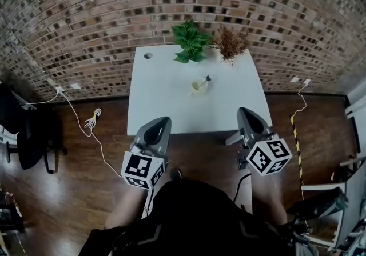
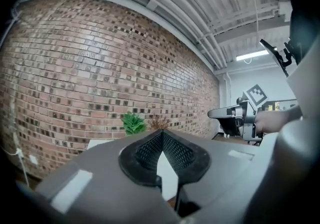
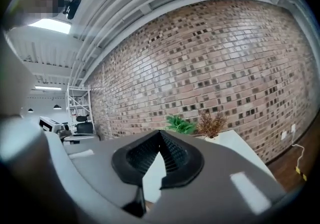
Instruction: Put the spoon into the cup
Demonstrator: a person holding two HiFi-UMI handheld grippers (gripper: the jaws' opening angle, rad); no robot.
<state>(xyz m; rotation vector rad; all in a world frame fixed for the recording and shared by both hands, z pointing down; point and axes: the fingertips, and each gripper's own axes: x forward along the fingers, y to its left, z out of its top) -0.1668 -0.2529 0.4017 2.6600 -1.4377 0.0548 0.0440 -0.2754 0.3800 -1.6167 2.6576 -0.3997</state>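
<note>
Brick wall at the back, white surface pushed against it, wood floor all round. Far left of the cup, a cable loops on the floor, well apart from everything.

Left claw is on the near side and left of the cup, at the surface's front edge. Jaws are closed tip to tip, nothing between them.

Spoon is already in the cup, handle leaning out to the upper right. Task looks done to me, which likely explains why both claws sit backed off and empty.

Behind the cup, at the wall edge, stand a green plant and a dried plant. Both are apart from the cup and off any approach line from the front.

Right claw is on the near side and right of the cup, also at the front edge, pinched fully closed on nothing.

Room: the lane from the front to the cup is open between the claws. The cup stands well inside every edge, so I'd call knock-off risk low.
</note>
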